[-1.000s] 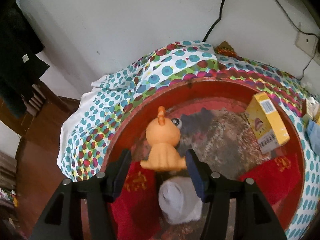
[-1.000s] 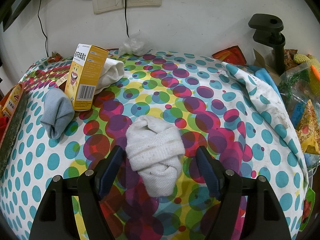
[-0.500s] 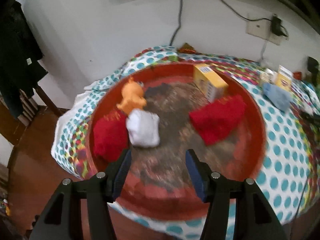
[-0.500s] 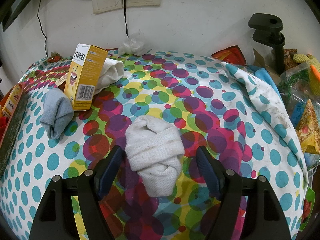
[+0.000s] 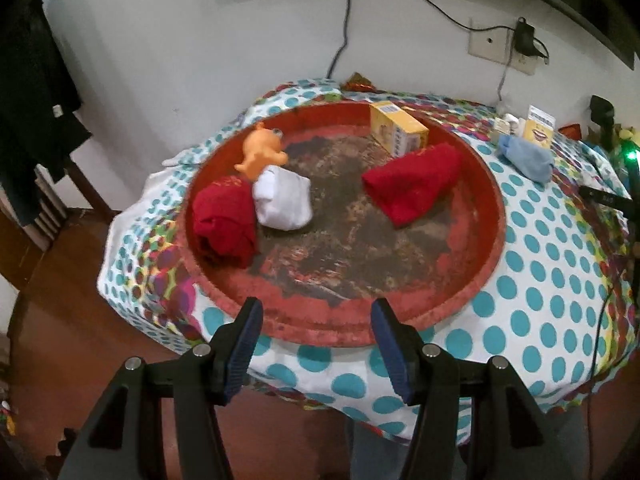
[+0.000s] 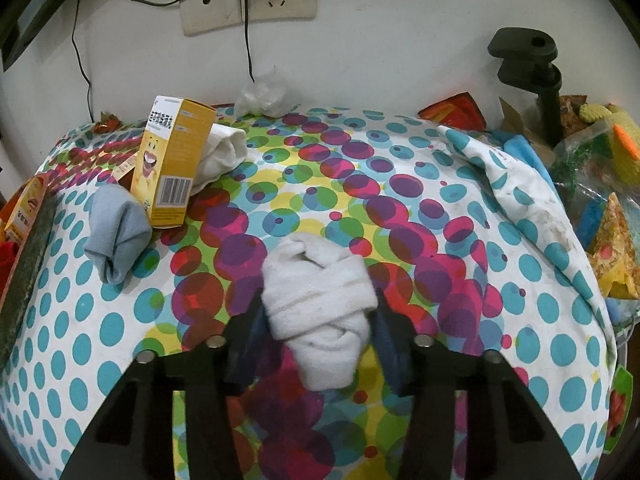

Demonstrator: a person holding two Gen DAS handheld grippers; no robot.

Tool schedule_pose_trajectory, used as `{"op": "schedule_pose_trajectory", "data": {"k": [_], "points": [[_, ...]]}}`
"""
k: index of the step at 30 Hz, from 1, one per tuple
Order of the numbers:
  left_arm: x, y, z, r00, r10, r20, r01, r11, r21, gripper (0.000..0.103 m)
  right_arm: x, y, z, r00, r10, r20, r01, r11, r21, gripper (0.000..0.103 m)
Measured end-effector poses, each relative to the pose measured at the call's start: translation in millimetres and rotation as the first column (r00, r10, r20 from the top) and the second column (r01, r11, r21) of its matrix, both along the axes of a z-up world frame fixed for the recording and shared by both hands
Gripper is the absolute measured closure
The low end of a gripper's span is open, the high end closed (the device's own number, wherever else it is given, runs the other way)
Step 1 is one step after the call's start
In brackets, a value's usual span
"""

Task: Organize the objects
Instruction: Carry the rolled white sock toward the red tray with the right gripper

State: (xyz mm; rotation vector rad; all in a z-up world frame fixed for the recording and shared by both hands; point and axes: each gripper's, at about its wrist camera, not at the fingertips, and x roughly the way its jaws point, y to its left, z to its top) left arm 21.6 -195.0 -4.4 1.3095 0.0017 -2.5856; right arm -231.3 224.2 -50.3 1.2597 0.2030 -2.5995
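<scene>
White sock bundle (image 6: 320, 300): I see it rolled and knotted, lying on the dotted cloth, pinched at both sides.
Tray (image 5: 472, 296): round, red, worn dark in the middle.
In the tray: orange toy (image 5: 262, 152) at eleven o'clock, yellow box (image 5: 398, 128) at one, red cloth (image 5: 416, 184) at two, red roll (image 5: 226, 220) and white bundle (image 5: 284, 200) at nine.

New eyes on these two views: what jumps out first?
The round red tray fills the left wrist view, holding two red cloth bundles, a white one, an orange toy and a yellow box. In the right wrist view, the right gripper has just closed on a rolled white sock on the dotted tablecloth.
</scene>
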Motion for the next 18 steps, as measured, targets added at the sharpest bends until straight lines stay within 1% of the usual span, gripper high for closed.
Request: {"op": "schedule_pose_trajectory", "data": {"k": [2,3,6,10,12,14,18], "points": [[0,-3,1,1.0,0.007,0.003,-0.007,1.0,0.003,0.045,3,-3,1,1.0,-0.014,-0.003,0.014,1.0,0.004,0.062],[1,-5,2,1.0,0.006,0.004,-0.006,1.0,0.018,0.045,5,-3,1,1.0,-0.025,0.003,0.025,1.0,-0.01,0.063],[2,-8,1,1.0,0.008,0.014,-0.009,0.999,0.041,0.045,12,-7,2,0.999,-0.038,0.005,0.038,0.999,-0.002,0.063],[4,-10,4,1.0,-0.004,0.015,0.003,0.999,0.048,0.045,23,-11,5,0.999,-0.04,0.008,0.04,0.999,0.009,0.064],[6,-14,7,1.0,-0.009,0.008,0.009,0.998,0.063,0.045,31,-14,7,0.999,-0.036,0.012,0.036,0.999,0.007,0.064],[9,-20,9,1.0,0.006,0.005,-0.006,0.998,0.06,0.045,39,-19,9,1.0,-0.028,0.008,0.028,1.0,0.009,0.064],[11,-31,13,1.0,0.023,0.009,-0.024,0.998,0.051,0.045,59,-39,17,1.0,0.026,-0.006,-0.026,1.0,0.015,0.064]]}}
